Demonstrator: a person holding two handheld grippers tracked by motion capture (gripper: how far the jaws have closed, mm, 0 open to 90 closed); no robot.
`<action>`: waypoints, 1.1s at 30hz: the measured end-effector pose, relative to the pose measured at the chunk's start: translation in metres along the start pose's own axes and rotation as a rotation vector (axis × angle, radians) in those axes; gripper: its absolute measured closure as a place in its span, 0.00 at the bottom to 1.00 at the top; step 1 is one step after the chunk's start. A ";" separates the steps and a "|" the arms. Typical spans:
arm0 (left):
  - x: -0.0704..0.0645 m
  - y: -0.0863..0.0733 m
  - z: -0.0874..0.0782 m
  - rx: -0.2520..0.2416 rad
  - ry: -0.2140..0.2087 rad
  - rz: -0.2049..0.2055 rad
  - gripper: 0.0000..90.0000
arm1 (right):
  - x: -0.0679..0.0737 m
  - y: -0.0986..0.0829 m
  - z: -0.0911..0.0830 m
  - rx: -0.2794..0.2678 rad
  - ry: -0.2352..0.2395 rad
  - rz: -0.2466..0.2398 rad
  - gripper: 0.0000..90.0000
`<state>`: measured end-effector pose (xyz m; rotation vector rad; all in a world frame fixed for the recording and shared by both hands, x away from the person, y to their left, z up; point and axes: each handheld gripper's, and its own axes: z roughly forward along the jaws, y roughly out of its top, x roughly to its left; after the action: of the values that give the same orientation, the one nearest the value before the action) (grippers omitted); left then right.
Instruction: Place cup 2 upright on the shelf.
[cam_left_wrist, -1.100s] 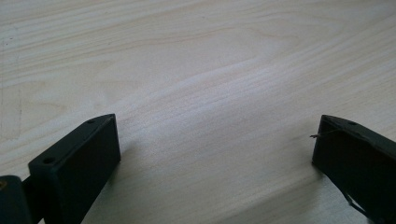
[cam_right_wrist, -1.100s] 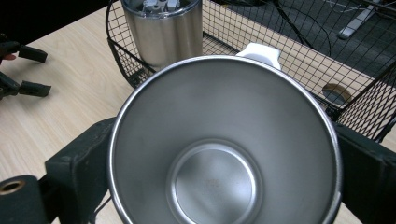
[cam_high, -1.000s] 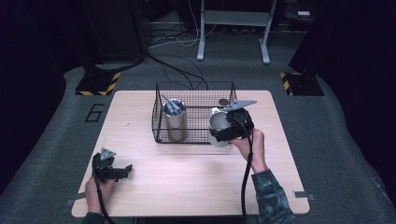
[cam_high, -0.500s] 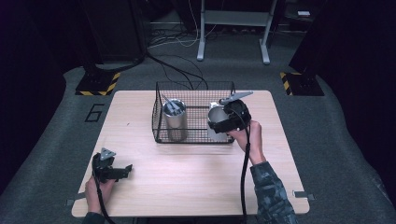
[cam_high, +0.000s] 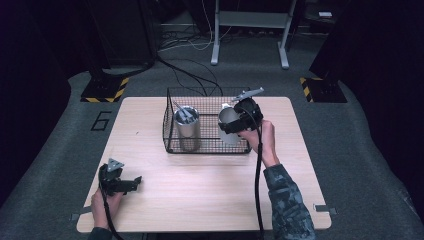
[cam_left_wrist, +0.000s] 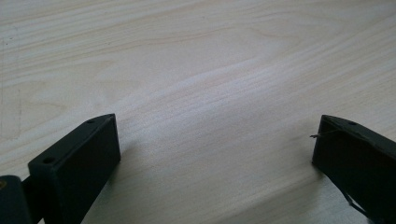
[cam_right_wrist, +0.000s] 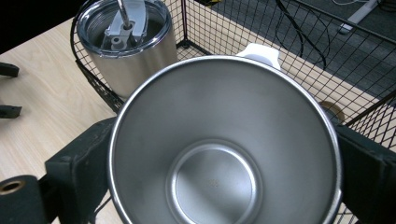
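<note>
My right gripper (cam_high: 231, 123) is shut on a white mug (cam_high: 227, 122) with a steel inside (cam_right_wrist: 219, 154), held inside the right half of a black wire basket (cam_high: 170, 137). Its two black jaws press the mug's rim from both sides, and a white handle (cam_right_wrist: 259, 52) sticks out on the far side. A steel tumbler (cam_high: 187, 127) with a clear lid (cam_right_wrist: 123, 23) and a straw stands in the basket's left half. My left gripper (cam_high: 131, 183) rests open on the wooden table (cam_high: 200, 190) at the near left, its jaws wide apart over bare wood (cam_left_wrist: 210, 121).
Black cables (cam_high: 190, 75) run over the grey floor behind the table. A metal stand's legs (cam_high: 250, 30) rise at the back. Yellow-black striped blocks (cam_high: 105, 87) sit beyond both far corners of the table. The near half of the table is open room.
The right gripper has carried the mug up and leftward from the basket's right edge into its right half. The left gripper has stayed in place.
</note>
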<state>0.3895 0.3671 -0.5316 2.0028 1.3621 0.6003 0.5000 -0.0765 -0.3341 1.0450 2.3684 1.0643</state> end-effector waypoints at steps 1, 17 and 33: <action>0.000 0.000 0.000 0.000 0.000 0.000 0.01 | 0.000 0.000 0.000 0.000 0.000 0.000 0.06; 0.000 0.000 -0.001 0.010 -0.006 0.003 0.01 | -0.009 0.019 0.025 0.026 -0.033 -0.009 0.06; 0.000 0.000 -0.001 0.009 -0.005 0.003 0.01 | -0.020 0.021 0.054 0.052 -0.044 0.029 0.06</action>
<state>0.3894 0.3675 -0.5309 2.0120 1.3614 0.5912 0.5541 -0.0552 -0.3537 1.1122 2.3647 0.9835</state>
